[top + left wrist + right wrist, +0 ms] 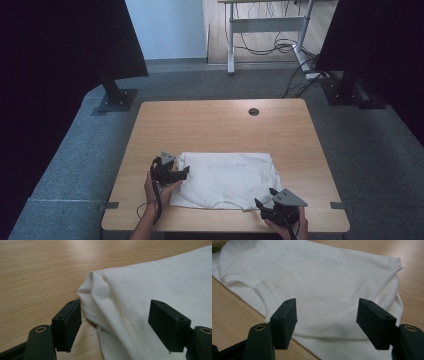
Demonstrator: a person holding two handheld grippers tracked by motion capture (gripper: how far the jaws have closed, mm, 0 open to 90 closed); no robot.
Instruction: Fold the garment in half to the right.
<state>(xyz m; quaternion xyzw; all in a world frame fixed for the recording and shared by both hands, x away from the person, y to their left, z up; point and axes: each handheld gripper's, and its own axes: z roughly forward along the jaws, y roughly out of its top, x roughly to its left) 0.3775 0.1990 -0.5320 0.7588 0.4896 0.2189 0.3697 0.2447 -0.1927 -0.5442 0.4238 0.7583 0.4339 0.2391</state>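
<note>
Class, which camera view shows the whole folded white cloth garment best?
The high view: the folded white cloth garment lies complete on the wooden table, every edge visible. The left gripper view shows one bunched corner between open jaws; the right gripper view shows a near edge and seams.

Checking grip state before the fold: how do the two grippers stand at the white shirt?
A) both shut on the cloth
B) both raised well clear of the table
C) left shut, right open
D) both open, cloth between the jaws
D: the left gripper and the right gripper each show jaws spread wide apart over the white shirt.
</note>
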